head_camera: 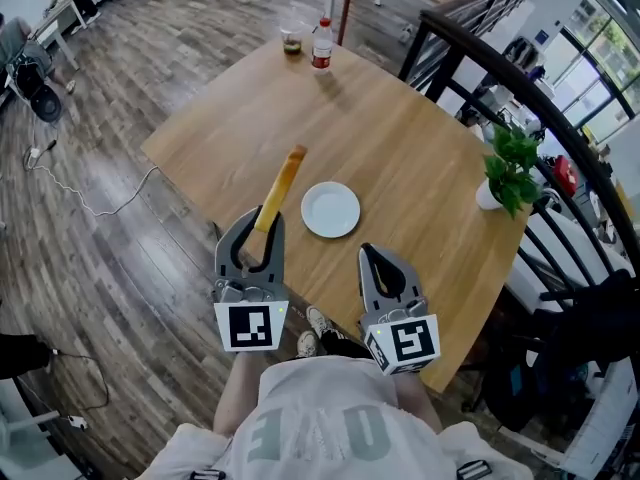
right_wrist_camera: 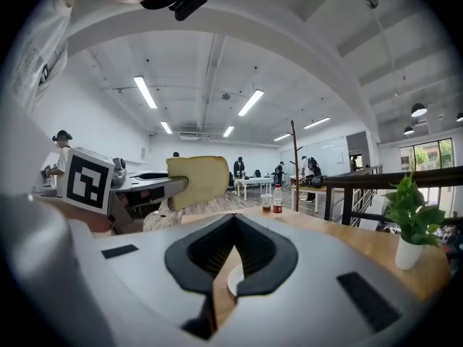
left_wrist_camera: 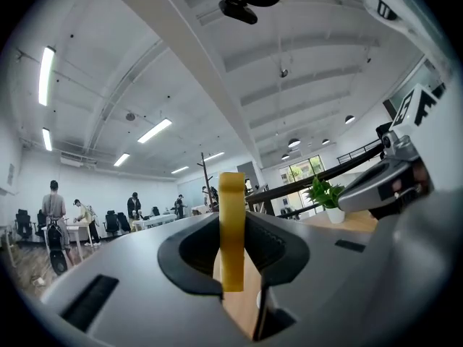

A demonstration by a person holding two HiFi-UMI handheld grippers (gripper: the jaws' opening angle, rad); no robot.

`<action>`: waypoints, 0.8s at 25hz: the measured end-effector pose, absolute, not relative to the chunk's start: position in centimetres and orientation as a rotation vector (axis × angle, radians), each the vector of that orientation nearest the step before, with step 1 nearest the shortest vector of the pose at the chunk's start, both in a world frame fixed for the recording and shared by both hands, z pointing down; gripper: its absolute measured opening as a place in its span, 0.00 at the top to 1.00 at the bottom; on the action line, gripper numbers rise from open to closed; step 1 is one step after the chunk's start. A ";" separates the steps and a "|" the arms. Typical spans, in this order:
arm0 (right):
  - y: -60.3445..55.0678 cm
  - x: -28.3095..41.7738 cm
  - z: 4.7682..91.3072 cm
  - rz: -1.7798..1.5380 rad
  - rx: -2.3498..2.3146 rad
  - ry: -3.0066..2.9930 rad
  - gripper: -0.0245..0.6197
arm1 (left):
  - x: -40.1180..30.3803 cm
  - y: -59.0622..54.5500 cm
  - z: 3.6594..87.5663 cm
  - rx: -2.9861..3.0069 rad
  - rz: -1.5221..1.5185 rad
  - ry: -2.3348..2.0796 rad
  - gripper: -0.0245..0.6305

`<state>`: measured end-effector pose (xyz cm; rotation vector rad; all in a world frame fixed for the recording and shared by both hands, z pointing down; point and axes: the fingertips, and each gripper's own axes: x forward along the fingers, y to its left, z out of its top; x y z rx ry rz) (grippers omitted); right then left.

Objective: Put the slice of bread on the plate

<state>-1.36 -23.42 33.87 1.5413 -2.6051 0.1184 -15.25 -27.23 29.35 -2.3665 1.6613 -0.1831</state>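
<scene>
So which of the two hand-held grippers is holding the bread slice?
The left hand-held gripper: its jaws clamp the bread slice, while the right hand-held gripper is shut with nothing between its jaws.

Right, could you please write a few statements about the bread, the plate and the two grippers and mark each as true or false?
1. The left gripper is closed on the slice of bread. True.
2. The bread already lies on the plate. False: the plate is bare, and the bread is held on edge to its left in the head view.
3. The right gripper grips the plate. False: its jaws are together with nothing between them, and it is short of the plate.
4. A bottle and a cup stand at the far corner of the table. True.
</scene>
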 end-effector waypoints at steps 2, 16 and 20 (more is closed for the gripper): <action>-23.8 -0.3 34.4 0.158 1.564 -2.587 0.94 | -14.3 -27.9 29.9 -2.315 -0.298 1.606 0.83; -28.0 4.7 38.5 0.315 1.641 -2.466 0.94 | -9.5 -34.0 37.9 -2.108 -0.890 1.322 0.83; -29.1 6.5 40.9 0.369 1.651 -2.399 0.94 | -8.2 -35.3 42.2 -2.147 -1.001 1.269 0.83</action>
